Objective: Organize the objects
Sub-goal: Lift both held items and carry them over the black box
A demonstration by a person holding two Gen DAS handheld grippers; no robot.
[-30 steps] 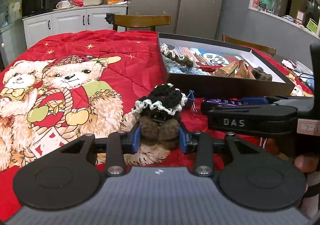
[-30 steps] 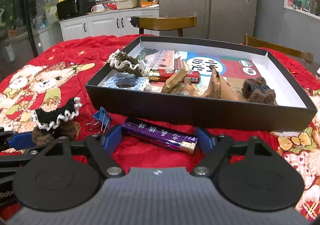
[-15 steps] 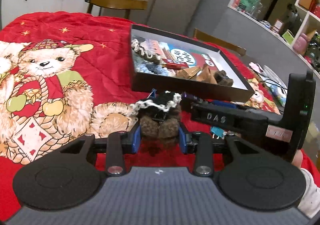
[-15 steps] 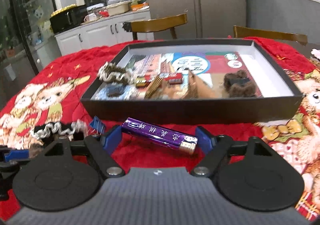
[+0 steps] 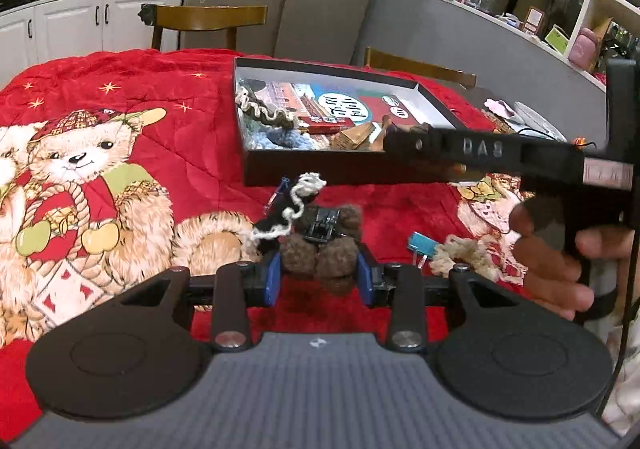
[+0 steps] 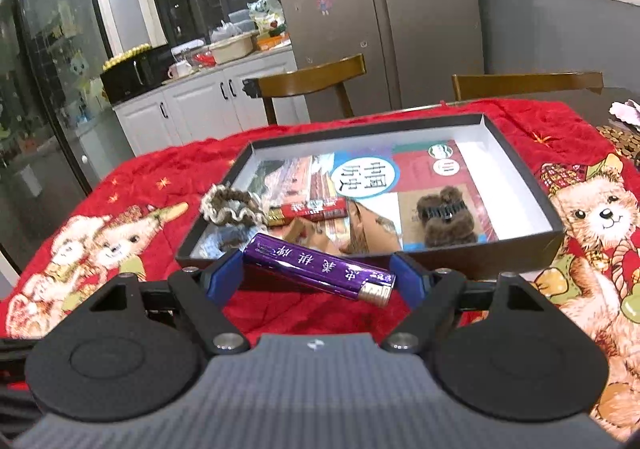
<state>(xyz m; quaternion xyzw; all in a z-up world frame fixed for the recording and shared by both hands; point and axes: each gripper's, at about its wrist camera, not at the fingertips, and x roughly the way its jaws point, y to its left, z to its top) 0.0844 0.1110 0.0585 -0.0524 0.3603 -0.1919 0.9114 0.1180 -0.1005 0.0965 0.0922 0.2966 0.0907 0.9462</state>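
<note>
My left gripper (image 5: 320,281) is shut on a brown fuzzy hair claw clip (image 5: 320,253) and holds it just above the red blanket. A black scrunchie with white trim (image 5: 286,213) is draped over the clip's far left side. My right gripper (image 6: 318,277) is shut on a purple lighter (image 6: 320,269), which lies crosswise between the blue pads with its metal end to the right. Just beyond it stands the open black box (image 6: 500,253), also in the left wrist view (image 5: 320,173). The box holds a book, scrunchies, a red lighter and another brown clip (image 6: 444,221).
A red bear-print blanket (image 5: 160,109) covers the table. On it lie a teal binder clip (image 5: 420,245), a beige scrunchie (image 5: 464,255) and a blue binder clip (image 5: 280,189). The right tool's black frame (image 5: 500,153) and a hand (image 5: 552,261) fill the right. Wooden chairs (image 6: 312,77) stand behind.
Both grippers have risen with their loads. The brown clip and scrunchie came off the blanket. The purple lighter went up to the level of the box's front wall, and the right view rolled slightly.
</note>
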